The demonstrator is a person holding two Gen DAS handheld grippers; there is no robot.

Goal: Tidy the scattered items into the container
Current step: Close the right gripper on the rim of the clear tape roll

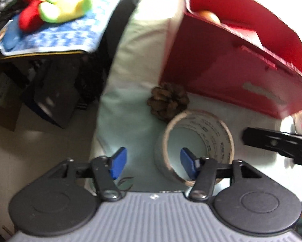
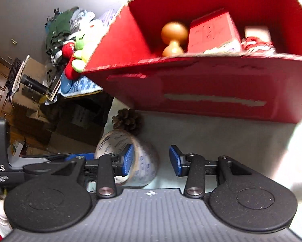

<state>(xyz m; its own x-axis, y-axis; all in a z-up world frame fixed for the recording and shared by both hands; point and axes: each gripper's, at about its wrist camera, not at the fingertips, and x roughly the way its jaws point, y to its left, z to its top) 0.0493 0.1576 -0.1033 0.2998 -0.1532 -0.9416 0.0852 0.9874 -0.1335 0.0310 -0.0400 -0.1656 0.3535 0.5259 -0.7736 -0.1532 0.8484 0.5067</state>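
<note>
Spread wide, the left gripper (image 1: 153, 162) straddled the wall of a tape roll (image 1: 193, 147); the right gripper (image 2: 151, 161), also parted, straddled its opposite wall. Stiff, light cardboard ring probably; pinch one wall. Ahead stood the red box (image 2: 211, 84).

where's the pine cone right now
The pine cone sits on the pale table surface, just in front of the red box's near left corner and right behind the tape roll.

The red box (image 1: 231, 64) is blurred and cut off at the right edge.
</note>
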